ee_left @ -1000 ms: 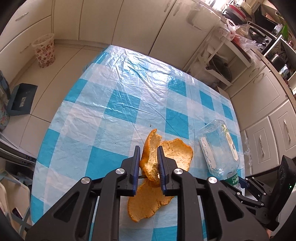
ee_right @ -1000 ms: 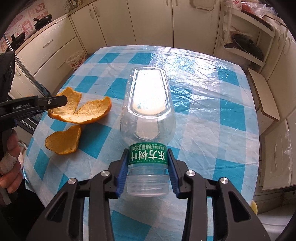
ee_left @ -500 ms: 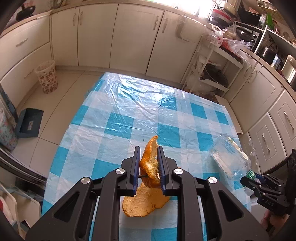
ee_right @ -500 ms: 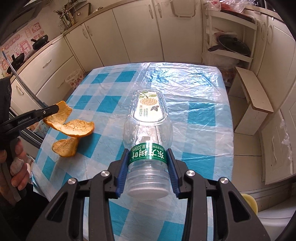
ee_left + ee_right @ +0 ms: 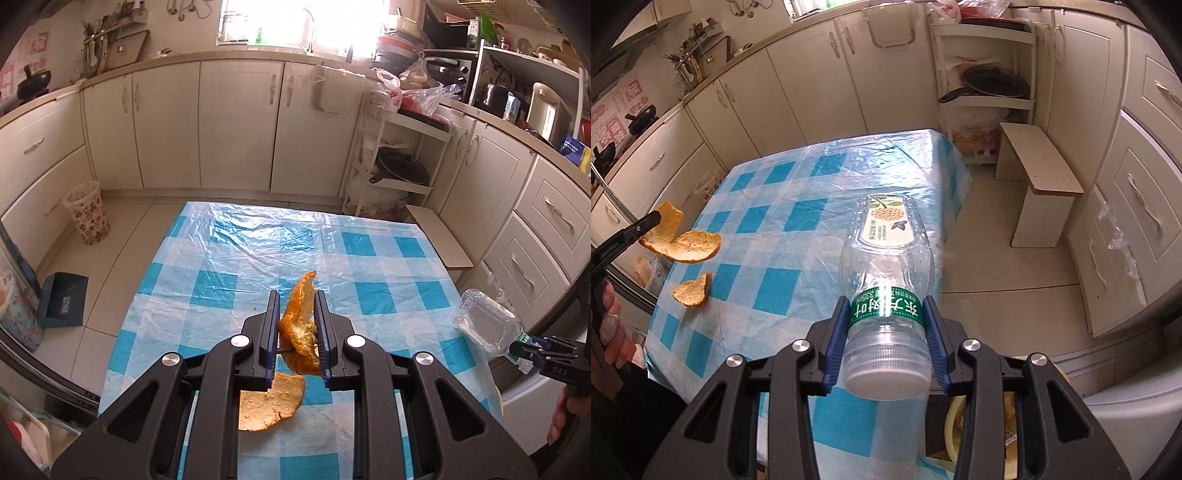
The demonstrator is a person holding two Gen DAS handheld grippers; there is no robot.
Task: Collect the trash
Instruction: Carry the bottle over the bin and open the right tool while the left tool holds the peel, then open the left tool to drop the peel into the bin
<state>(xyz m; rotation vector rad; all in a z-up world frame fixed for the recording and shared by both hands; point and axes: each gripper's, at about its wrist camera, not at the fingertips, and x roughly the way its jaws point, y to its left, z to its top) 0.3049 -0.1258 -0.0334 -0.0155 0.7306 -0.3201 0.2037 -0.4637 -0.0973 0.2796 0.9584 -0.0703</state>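
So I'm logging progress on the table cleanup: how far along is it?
Nothing looks binned yet. In hand: the left hand-held gripper is shut on a large orange peel, and the right hand-held gripper is shut on the empty plastic bottle, both lifted off the checked table. Left: one smaller peel piece on the table.

Your left gripper (image 5: 295, 332) points steeply downward, its blue-padded fingers (image 5: 272, 325) drawn close together and pinching the orange peel (image 5: 299, 325) they carry. Your right gripper (image 5: 886, 339) tilts down too, its fingers (image 5: 838, 339) set wider, clamped at nine and three o'clock on the neck of the plastic bottle (image 5: 886, 266). Your left hand (image 5: 611, 332) wraps its handle at nine o'clock in the right wrist view.
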